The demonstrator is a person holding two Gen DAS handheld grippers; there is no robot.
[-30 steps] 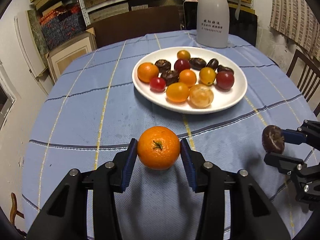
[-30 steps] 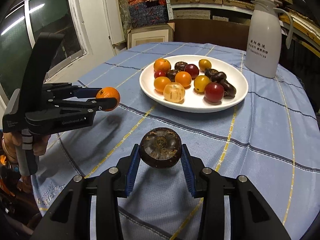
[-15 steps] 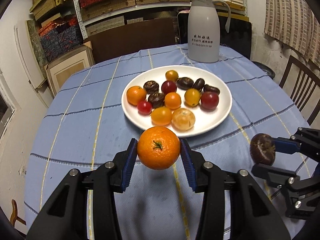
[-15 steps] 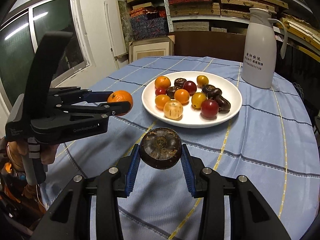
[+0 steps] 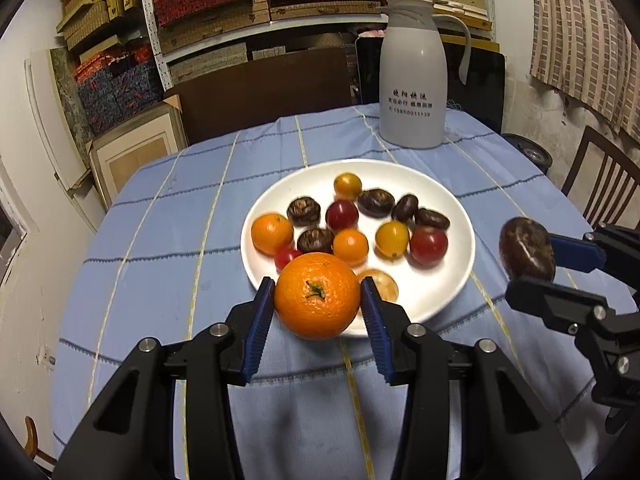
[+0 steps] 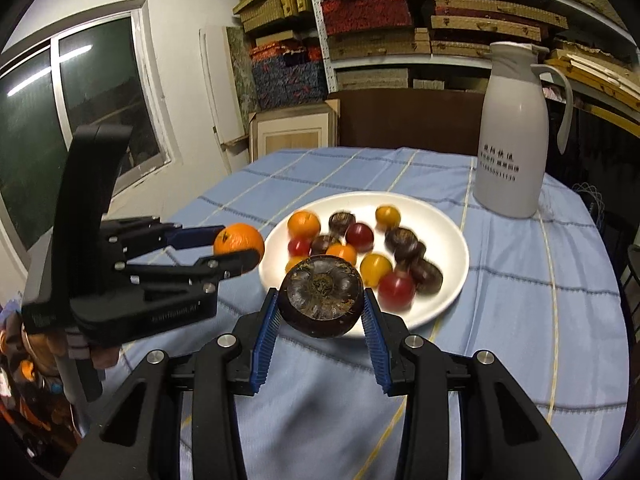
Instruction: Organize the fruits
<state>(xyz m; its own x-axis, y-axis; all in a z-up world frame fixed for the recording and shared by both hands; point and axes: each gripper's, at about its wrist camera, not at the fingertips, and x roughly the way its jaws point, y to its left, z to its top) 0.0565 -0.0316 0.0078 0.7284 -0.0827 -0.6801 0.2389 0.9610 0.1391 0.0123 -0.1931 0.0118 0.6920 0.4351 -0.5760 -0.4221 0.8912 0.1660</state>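
My left gripper [image 5: 318, 300] is shut on an orange [image 5: 317, 295] and holds it in the air over the near edge of the table. It also shows in the right wrist view [image 6: 236, 248] with the orange [image 6: 239, 240]. My right gripper [image 6: 320, 304] is shut on a dark brown mangosteen [image 6: 321, 295], held in the air; the mangosteen also shows in the left wrist view [image 5: 526, 254]. A white plate [image 5: 452, 280] in the middle of the table holds several oranges, red and yellow tomatoes and dark mangosteens.
A white thermos jug [image 5: 412, 76] stands behind the plate on the blue checked tablecloth [image 5: 160, 240]. Shelves with boxes [image 5: 240, 8] line the back wall. A wooden chair [image 5: 600, 184] stands at the right. A window [image 6: 80, 112] is on the left.
Both grippers have risen and pulled back from the table with their fruit. The plate now sits lower and nearer the fingers in both views.
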